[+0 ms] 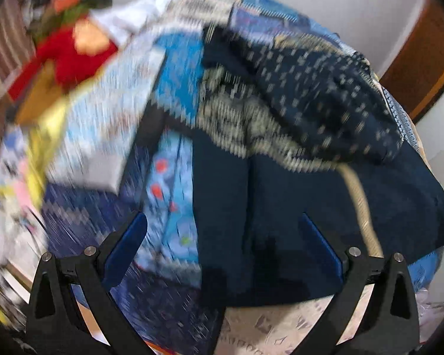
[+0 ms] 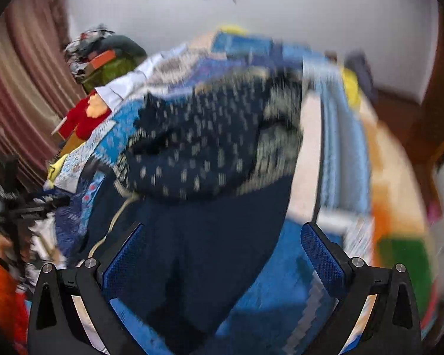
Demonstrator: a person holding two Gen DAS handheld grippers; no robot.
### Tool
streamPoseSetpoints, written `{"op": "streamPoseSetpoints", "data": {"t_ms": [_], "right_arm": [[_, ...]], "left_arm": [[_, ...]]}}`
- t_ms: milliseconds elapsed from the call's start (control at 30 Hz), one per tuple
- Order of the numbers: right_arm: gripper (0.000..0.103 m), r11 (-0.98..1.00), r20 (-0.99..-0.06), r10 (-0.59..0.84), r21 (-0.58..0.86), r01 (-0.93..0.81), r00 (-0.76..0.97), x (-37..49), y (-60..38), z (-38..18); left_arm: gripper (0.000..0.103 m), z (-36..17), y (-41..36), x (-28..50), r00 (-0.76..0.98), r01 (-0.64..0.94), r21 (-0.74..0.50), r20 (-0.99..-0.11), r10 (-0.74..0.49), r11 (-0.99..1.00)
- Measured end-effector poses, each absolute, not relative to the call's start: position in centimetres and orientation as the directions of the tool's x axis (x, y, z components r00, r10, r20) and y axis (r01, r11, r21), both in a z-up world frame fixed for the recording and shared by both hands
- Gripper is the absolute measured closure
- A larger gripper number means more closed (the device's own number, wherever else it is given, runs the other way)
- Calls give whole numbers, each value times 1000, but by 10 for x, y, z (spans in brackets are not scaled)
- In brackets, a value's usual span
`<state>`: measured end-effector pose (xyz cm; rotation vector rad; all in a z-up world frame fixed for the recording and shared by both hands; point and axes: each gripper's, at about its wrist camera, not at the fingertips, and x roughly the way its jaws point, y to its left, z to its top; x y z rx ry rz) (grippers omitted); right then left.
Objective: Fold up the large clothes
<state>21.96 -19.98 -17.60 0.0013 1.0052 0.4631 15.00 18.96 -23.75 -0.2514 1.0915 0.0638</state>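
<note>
Both views are heavily blurred, so fine detail is unreliable.

Left gripper (image 1: 222, 245): jaws spread wide, blue pads well apart, nothing clamped between them. It points steeply down at the navy garment (image 1: 281, 207), whose plain dark lower part fills the lower centre of the left wrist frame. Its upper part, dotted with a pale pattern, lies bunched toward the upper right. A cream cord (image 1: 361, 204) runs down the garment's right side.

Right gripper (image 2: 222, 254): jaws likewise stand wide, pads apart, holding nothing. The same navy garment sits in the centre of its frame, plain cloth between and beyond the pads; I cannot tell whether the cloth touches either pad.

The garment rests on a patchwork bedspread (image 1: 174, 88) of blue and white panels. A red item (image 1: 71, 59) lies at the upper left of the left wrist frame. A striped curtain (image 2: 20, 88) hangs along the left edge of the right wrist frame.
</note>
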Motion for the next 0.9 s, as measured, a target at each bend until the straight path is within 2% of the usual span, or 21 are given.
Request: {"op": "streamPoseSetpoints", "data": {"t_ms": [133, 233, 300, 367, 400, 433, 467, 500, 533, 567, 600, 633, 733, 900], "right_arm": [[1, 874, -819, 462, 356, -330, 341, 214, -210, -199], [6, 845, -797, 519, 425, -326, 308, 210, -211, -205], [8, 839, -796, 525, 424, -340, 303, 208, -207, -207], [19, 840, -804, 517, 410, -357, 294, 208, -200, -209], [23, 837, -809, 513, 399, -373, 286, 209, -195, -209], [35, 833, -811, 515, 396, -386, 279, 210, -191, -209], [50, 829, -814, 515, 392, -399, 271, 210, -187, -210], [59, 828, -816, 512, 385, -408, 269, 212, -186, -210], [73, 829, -819, 507, 376, -415, 271, 213, -183, -210], [80, 828, -819, 507, 375, -418, 269, 215, -182, -211], [83, 824, -816, 514, 383, -418, 266, 217, -181, -211], [88, 820, -811, 522, 392, -417, 263, 220, -182, -211], [93, 805, -791, 553, 426, -413, 261, 228, -183, -208], [94, 785, -735, 594, 440, -437, 327, 249, -179, -185]], "left_arm": [[0, -284, 204, 138, 375, -253, -299, -907, -192, 920], [1, -310, 210, 134, 349, -293, -385, -895, -277, 875], [7, -325, 210, 136, 338, -306, -451, -875, -347, 839], [22, -338, 206, 140, 317, -315, -522, -845, -431, 792], [22, -341, 200, 143, 317, -313, -522, -845, -431, 793], [30, -338, 199, 144, 327, -305, -515, -847, -420, 801], [43, -333, 193, 145, 338, -283, -521, -840, -424, 805], [50, -330, 191, 146, 344, -275, -528, -835, -430, 804], [66, -326, 188, 147, 348, -264, -533, -830, -435, 804], [76, -318, 183, 149, 348, -247, -516, -837, -422, 820], [81, -310, 178, 151, 351, -231, -478, -853, -386, 847], [93, -304, 176, 153, 354, -217, -453, -862, -363, 865], [93, -273, 171, 161, 392, -166, -438, -852, -348, 884], [94, -205, 170, 185, 516, -102, -427, -795, -319, 899]]}}
